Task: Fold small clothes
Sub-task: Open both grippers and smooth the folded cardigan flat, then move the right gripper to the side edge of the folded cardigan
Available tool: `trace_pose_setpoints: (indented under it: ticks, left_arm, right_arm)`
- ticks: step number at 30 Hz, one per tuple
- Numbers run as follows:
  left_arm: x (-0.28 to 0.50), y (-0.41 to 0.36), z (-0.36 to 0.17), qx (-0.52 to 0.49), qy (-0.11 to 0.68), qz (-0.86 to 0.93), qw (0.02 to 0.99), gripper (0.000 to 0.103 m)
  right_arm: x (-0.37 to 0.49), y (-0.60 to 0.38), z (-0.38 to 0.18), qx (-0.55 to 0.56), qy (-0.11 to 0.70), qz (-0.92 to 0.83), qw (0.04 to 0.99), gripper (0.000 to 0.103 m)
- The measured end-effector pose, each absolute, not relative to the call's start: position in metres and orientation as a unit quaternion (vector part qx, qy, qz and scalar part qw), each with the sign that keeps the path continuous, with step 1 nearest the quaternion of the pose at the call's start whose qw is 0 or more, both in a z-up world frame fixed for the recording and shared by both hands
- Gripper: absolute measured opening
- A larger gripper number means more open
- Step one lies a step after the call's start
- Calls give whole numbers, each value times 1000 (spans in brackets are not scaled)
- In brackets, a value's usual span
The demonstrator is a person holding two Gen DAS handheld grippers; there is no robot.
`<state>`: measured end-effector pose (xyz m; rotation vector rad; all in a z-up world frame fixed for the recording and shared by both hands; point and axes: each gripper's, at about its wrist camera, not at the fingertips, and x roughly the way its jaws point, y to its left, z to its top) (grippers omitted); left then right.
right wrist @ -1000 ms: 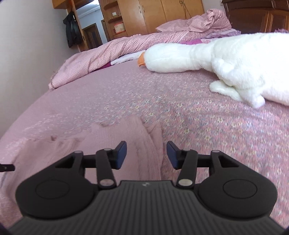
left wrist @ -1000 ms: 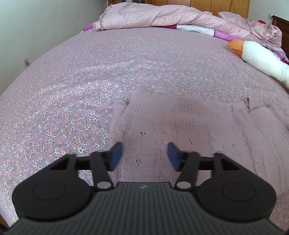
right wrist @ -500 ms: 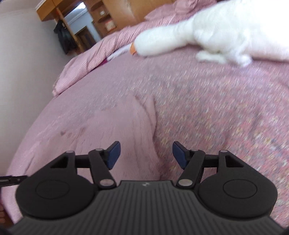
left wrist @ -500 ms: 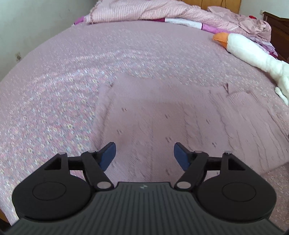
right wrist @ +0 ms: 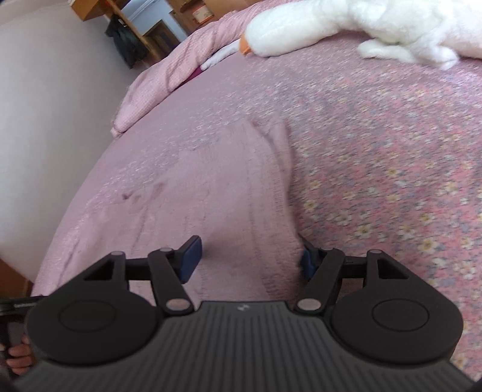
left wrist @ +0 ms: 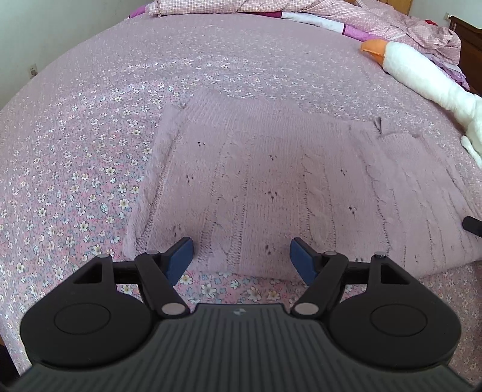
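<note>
A pale pink knitted garment (left wrist: 271, 181) lies spread flat on the floral bedspread (left wrist: 90, 135). In the left wrist view my left gripper (left wrist: 242, 256) stands open just over the garment's near hem, with nothing between its blue pads. The right wrist view shows the same garment (right wrist: 211, 196) from its right side. My right gripper (right wrist: 250, 260) is open and straddles the garment's near right edge; its right pad is partly hidden behind the cloth. I cannot tell whether the pads touch the fabric.
A white plush goose (left wrist: 421, 75) with an orange beak lies on the right of the bed (right wrist: 361, 27). A crumpled pink quilt (left wrist: 271, 6) is heaped at the head. A wall (right wrist: 45, 120) runs along the left. A hand (right wrist: 18, 355) holds the other gripper at lower left.
Both grippers have pulled back toward the near edge of the garment and their jaws have opened wider. The right gripper has tilted and dropped lower over the cloth's right edge.
</note>
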<state>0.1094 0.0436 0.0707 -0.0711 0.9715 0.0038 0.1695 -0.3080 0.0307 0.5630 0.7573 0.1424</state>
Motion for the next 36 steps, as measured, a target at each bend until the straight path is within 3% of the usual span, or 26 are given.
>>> trace_pose_setpoints:
  ticks: [2,18,24,36]
  left_arm:
    - [108,43,71,-34,469,-1,883,77]
    - [100,45,75,-55,470,-16,881,77]
    - [96,47,75,-54,469,-13,882,77]
    - [95,48,72,-59,472,-6,880,77]
  right_arm:
    - [171,-305,31,281,371,78,882,53]
    - [168,-324,13,398,350,57,846,53]
    - [165,-324,12,389,352,50,850,36]
    - [167,-331,7,398,351,59,845,38]
